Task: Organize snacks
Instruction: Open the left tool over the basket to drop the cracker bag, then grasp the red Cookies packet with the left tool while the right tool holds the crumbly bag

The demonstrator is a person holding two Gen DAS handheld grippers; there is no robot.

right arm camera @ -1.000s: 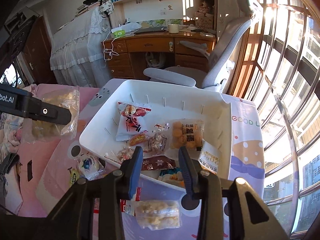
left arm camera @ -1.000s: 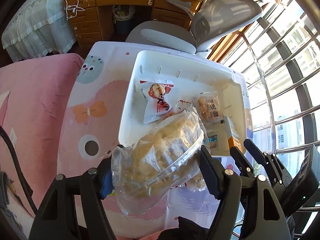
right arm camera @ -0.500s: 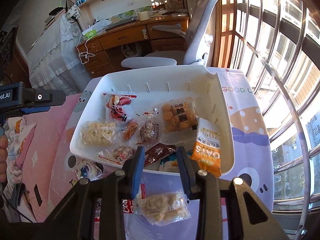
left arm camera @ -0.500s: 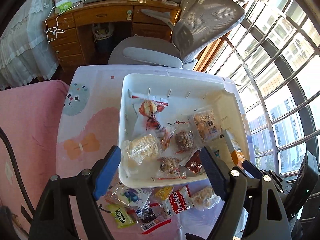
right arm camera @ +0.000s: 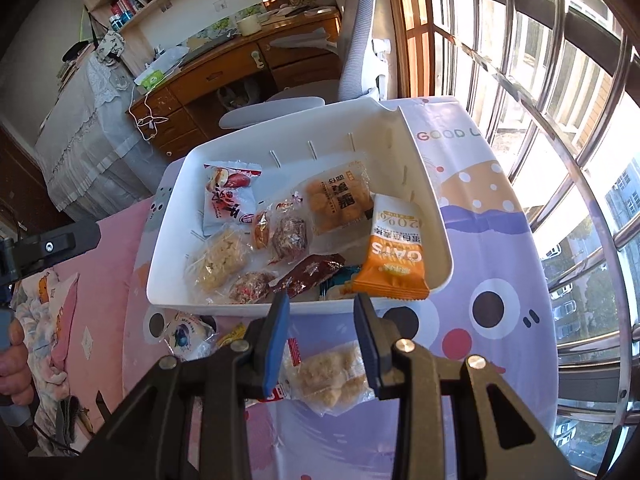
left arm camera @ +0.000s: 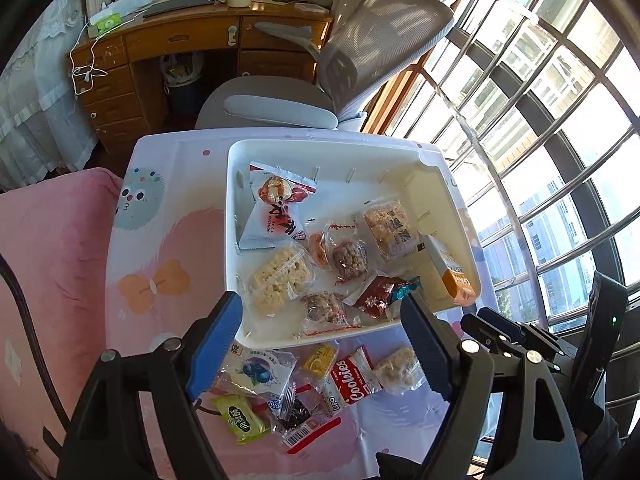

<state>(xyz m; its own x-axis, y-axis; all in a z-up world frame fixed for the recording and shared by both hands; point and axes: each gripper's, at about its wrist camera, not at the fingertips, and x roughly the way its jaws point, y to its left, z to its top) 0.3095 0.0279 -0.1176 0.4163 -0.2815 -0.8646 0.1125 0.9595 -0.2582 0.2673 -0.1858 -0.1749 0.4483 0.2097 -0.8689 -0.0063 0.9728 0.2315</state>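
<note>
Most snacks already lie inside the white bin [left arm camera: 452, 200], but some packets [left arm camera: 280, 392] remain just before its near wall, and your left gripper [left arm camera: 320, 344] is wide and empty, your right gripper [right arm camera: 322, 340] half-open above the puffed-rice bag [right arm camera: 332, 376].

The orange oats packet [right arm camera: 390, 256] hides most of a blue wrapper [right arm camera: 340, 280] in the white bin [right arm camera: 424, 184].
</note>
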